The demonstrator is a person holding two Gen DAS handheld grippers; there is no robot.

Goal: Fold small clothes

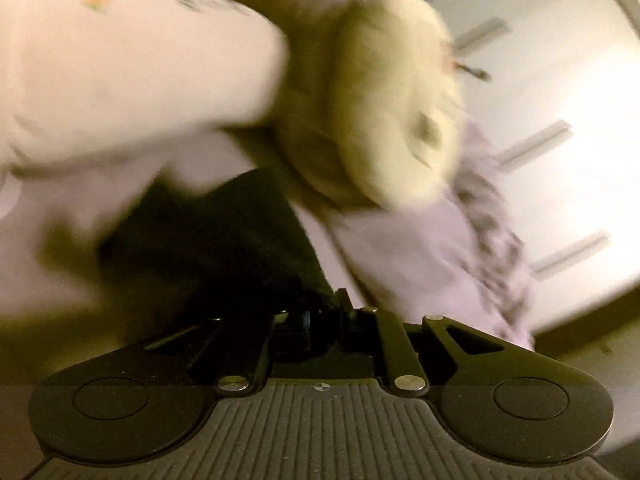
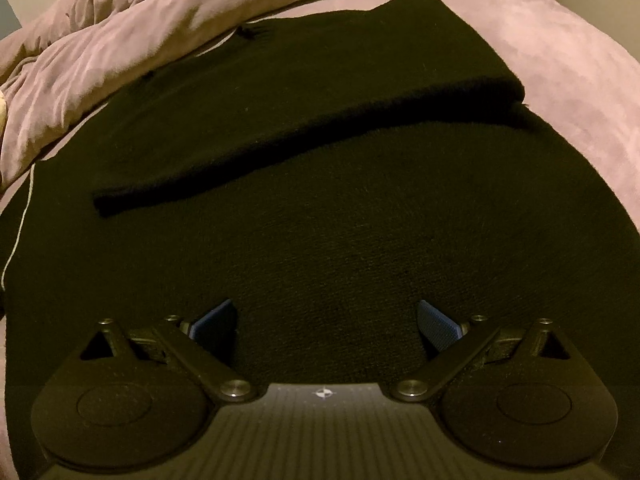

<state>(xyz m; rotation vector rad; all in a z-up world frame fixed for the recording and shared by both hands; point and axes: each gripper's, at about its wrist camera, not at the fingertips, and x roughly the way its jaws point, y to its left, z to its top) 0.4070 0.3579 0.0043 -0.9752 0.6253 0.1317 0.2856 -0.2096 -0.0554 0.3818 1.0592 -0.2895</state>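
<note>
A black knit garment (image 2: 320, 208) lies flat on the pink bed sheet (image 2: 580, 80). One part of it (image 2: 304, 120) is folded over on top, slanting from lower left to upper right. My right gripper (image 2: 326, 320) is open, its blue pads (image 2: 438, 320) spread wide just above the near part of the garment. In the blurred left wrist view my left gripper (image 1: 320, 312) is shut on a dark strip of the black garment (image 1: 224, 240), which rises from the jaws.
A rumpled pink duvet (image 2: 120, 40) lies along the far left of the bed. A thin white cord (image 2: 20, 224) runs by the garment's left edge. The left wrist view shows a blurred pale pillow (image 1: 120, 72), a cream plush object (image 1: 380, 100) and white drawers (image 1: 540, 140).
</note>
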